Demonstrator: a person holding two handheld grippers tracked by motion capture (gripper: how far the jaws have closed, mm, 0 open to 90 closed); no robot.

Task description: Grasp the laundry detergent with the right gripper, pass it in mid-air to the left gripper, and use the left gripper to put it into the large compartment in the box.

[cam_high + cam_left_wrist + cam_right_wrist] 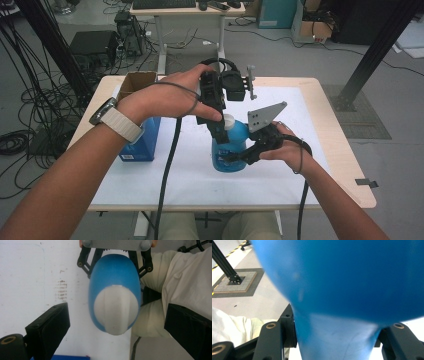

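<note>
High view: a blue bottle [231, 150] with a white cap [228, 121] stands upright on the white mat [310, 150] of the counter [345, 175], just right of a blue carton [142, 142]. The right claw [235, 157] is clamped on the bottle's lower body from the side, presumably to pin it so it cannot twist or tip while the top is worked. The left claw [220, 131] comes down from above the bottle, pointing at the cap. In the left gripper view the jaws stand apart, one on each side of the cap [116, 311] and clear of it, so the cap is straddled but not yet gripped; the bottle [113, 277] sits centred between them, which suits a closing move onto the cap. The right gripper view shows the bottle [342, 285] wedged tight between its own jaws. An open cardboard box [136, 82] sits behind the carton, beyond the bottle and to its left. Judgement: bracing below, unscrewing above, with cap removal the likely step in hand.
</note>
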